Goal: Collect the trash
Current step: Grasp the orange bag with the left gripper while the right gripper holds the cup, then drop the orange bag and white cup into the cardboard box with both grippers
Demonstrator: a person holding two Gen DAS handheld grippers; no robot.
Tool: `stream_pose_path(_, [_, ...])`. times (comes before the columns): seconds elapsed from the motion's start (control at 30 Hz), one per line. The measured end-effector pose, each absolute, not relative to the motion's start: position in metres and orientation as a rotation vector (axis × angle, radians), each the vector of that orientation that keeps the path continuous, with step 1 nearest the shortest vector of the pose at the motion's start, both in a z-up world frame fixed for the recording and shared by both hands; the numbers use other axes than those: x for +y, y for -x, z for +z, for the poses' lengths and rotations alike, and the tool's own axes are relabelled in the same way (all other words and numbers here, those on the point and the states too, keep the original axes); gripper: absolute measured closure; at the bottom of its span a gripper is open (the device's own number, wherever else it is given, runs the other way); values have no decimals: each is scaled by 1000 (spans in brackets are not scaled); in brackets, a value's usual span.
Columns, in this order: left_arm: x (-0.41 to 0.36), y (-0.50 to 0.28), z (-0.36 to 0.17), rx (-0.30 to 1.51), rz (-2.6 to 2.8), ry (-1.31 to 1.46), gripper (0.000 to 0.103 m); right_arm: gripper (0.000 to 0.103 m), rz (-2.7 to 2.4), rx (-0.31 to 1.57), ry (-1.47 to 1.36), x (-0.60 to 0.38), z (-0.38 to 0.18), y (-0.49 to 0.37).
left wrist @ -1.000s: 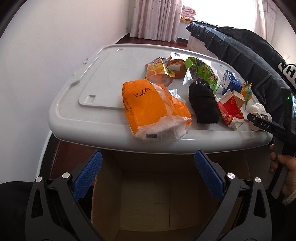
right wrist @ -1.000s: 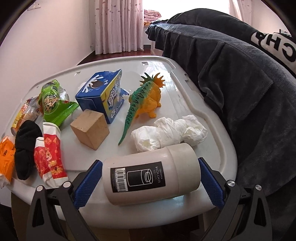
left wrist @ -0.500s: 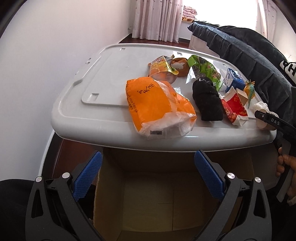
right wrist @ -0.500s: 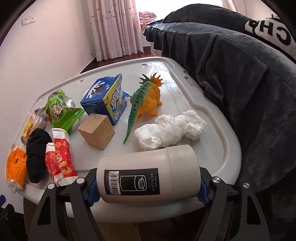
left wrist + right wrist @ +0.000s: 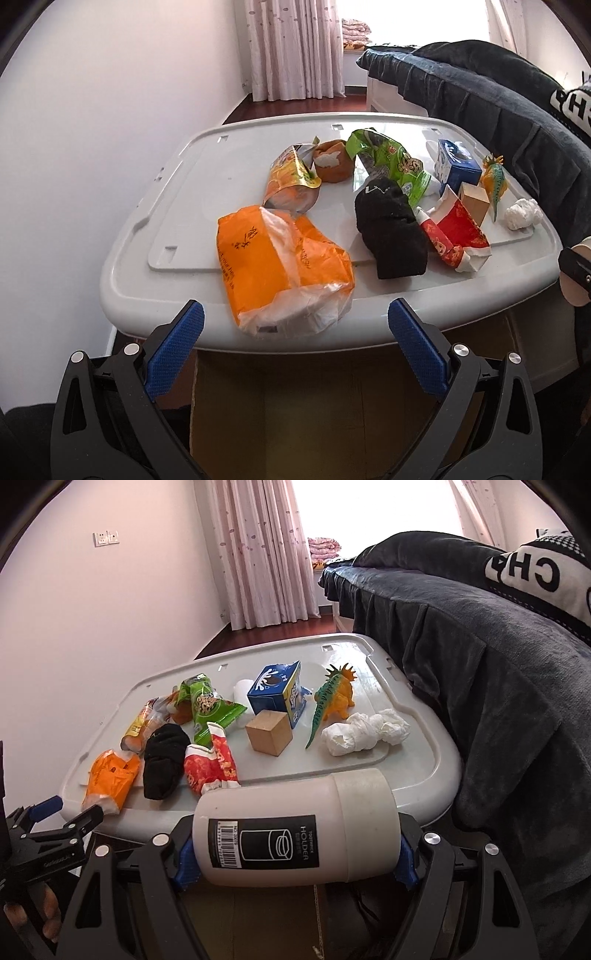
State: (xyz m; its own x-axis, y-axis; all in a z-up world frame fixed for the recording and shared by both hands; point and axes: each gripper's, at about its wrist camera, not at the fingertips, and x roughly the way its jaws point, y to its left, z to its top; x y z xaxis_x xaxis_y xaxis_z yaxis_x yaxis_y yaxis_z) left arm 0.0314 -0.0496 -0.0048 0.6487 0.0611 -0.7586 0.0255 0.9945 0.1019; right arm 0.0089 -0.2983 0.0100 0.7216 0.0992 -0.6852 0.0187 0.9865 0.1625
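Observation:
My right gripper (image 5: 295,853) is shut on a white cylindrical toothpick holder (image 5: 295,827), held sideways off the front edge of the grey bin lid (image 5: 424,716), above a cardboard box (image 5: 273,923). My left gripper (image 5: 295,343) is open and empty at the lid's near edge (image 5: 147,295), over the cardboard box (image 5: 295,424) and just short of an orange tissue pack (image 5: 280,269). On the lid lie a black sock (image 5: 391,232), a red carton (image 5: 454,236), a green snack bag (image 5: 388,162), a yellow wrapper (image 5: 291,181) and crumpled white tissue (image 5: 365,731).
A wooden block (image 5: 269,731), a blue box (image 5: 280,694) and an orange-green toy dinosaur (image 5: 332,701) also stand on the lid. A dark blanket-covered bed (image 5: 498,672) runs along the right. A white wall (image 5: 92,129) is on the left.
My right gripper closed on the white holder and lifted it back off the lid over the box. My left gripper rose and moved toward the orange pack.

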Motion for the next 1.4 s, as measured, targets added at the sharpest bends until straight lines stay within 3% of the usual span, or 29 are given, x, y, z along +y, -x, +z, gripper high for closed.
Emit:
stream_pose_path(0.57, [-41, -93, -48, 886, 90, -128, 10, 25, 38, 815, -155, -289, -8, -23])
stream_pose_path(0.63, [-39, -89, -48, 876, 51, -108, 20, 25, 39, 819, -153, -288, -9, -24])
stream_pose_path(0.67, [-40, -85, -48, 873, 16, -94, 35, 25, 39, 819, -150, -287, -10, -24])
stream_pose_path(0.7, [-45, -80, -47, 868, -21, -93, 57, 25, 42, 819, -145, -285, -10, -24])
stream_pose_path(0.77, [-60, -74, -46, 848, -31, -167, 86, 25, 52, 815, -137, -282, -10, -24])
stream_pose_path(1.0, [-63, -60, -39, 854, -94, -125, 92, 25, 81, 769, -73, -269, -4, -16])
stream_pose_path(1.4, [-48, 36, 39, 819, -194, 1, 93, 25, 147, 733, -49, -253, 21, 32])
